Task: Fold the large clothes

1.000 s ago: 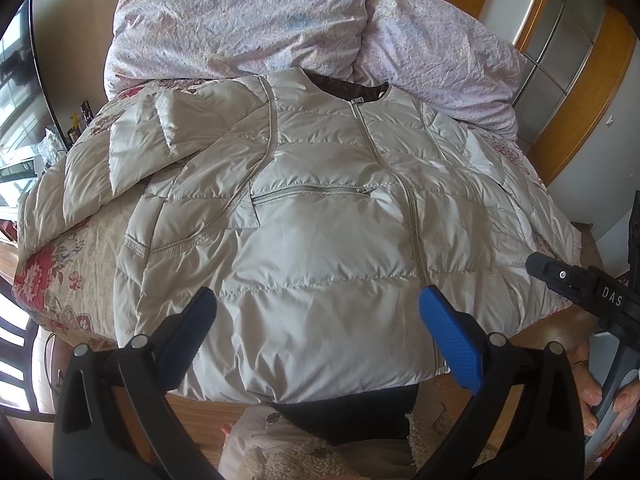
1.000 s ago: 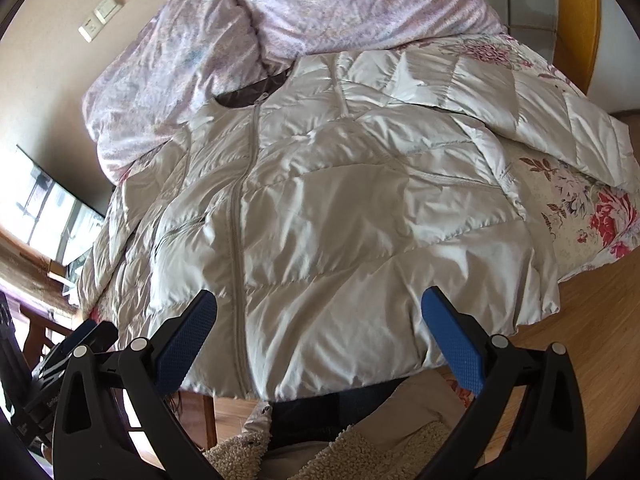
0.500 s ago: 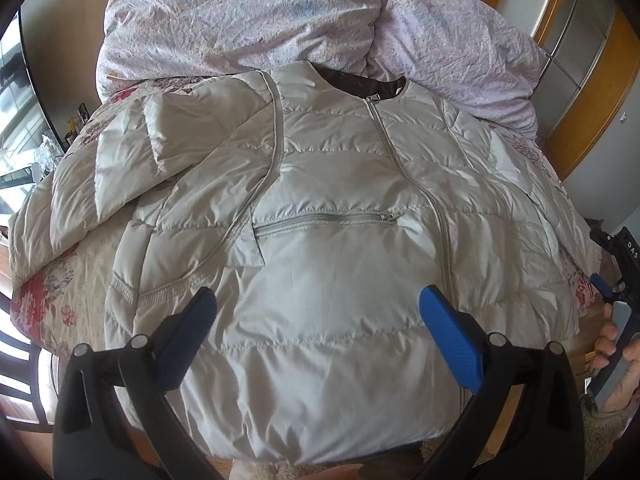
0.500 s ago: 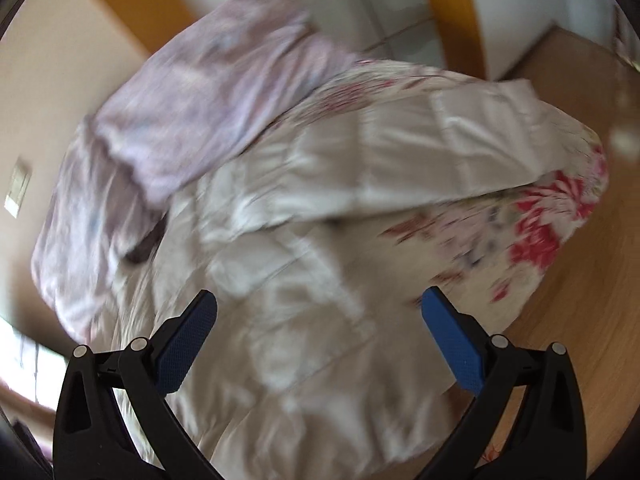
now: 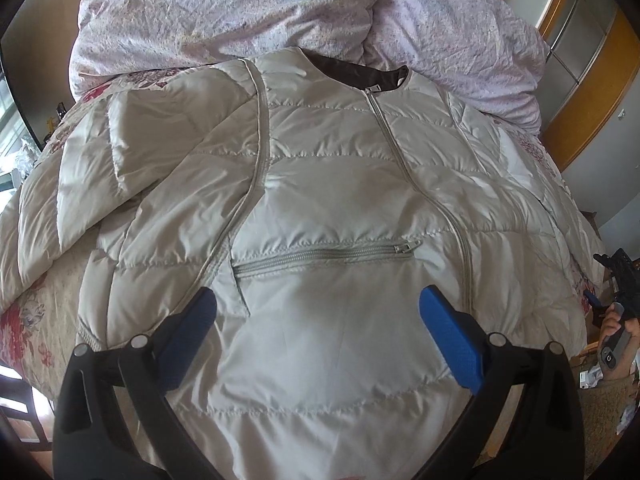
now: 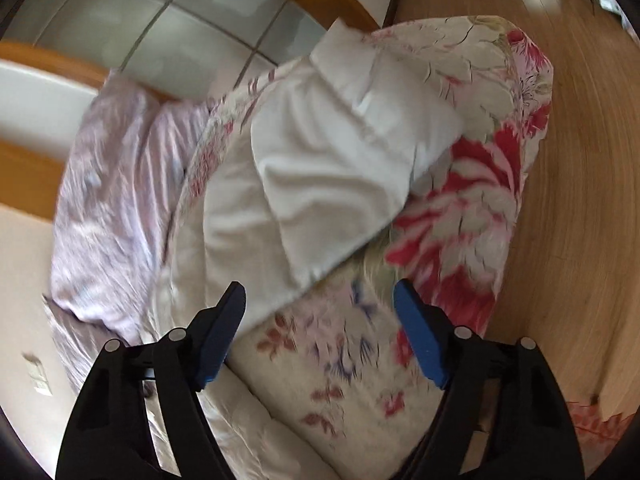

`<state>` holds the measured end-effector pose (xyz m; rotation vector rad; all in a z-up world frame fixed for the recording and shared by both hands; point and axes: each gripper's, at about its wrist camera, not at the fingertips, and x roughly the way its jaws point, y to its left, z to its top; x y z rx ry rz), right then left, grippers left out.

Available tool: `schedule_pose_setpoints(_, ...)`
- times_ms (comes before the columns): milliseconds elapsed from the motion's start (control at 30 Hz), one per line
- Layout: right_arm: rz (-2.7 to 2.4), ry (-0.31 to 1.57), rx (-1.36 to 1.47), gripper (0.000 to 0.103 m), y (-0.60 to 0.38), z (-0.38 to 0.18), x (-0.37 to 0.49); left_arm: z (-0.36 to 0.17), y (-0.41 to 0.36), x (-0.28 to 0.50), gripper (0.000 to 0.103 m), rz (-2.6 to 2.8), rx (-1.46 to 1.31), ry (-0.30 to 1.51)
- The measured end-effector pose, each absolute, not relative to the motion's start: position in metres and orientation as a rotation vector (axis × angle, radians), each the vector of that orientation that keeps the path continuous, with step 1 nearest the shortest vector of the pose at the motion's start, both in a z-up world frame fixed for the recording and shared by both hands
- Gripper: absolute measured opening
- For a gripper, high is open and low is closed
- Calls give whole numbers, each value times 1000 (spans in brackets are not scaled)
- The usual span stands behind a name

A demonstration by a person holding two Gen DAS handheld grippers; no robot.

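Floral bed carries jacket against lilac duvet; both grippers' fingers gape empty.

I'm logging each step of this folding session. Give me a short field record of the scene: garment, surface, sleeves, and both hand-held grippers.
garment: pale puffer jacket, front up, zipped
surface: bed with floral quilt; lilac bedding beyond the collar
sleeve: one sleeve lies out across the quilt
left hand-held gripper: open above the jacket's lower front, holding nothing
right hand-held gripper: open, jaws have just been closing, nothing between them, aimed toward the sleeve end
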<state>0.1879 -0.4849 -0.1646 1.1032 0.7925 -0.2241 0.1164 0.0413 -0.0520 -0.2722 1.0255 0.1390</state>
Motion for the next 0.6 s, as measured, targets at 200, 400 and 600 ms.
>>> schedule_pose_setpoints(200, -264, 734, 1147, 61, -510, -169, 196, -59, 44, 124, 101, 116, -276, 1036)
schedule_pose_setpoints(400, -343, 739, 1097, 25, -520, -172, 209, -61, 50, 126, 101, 106, -291, 1006)
schedule_pose_setpoints(600, -368, 703, 951, 6, -513, -146, 224, -62, 59, 121, 101, 149, -295, 977)
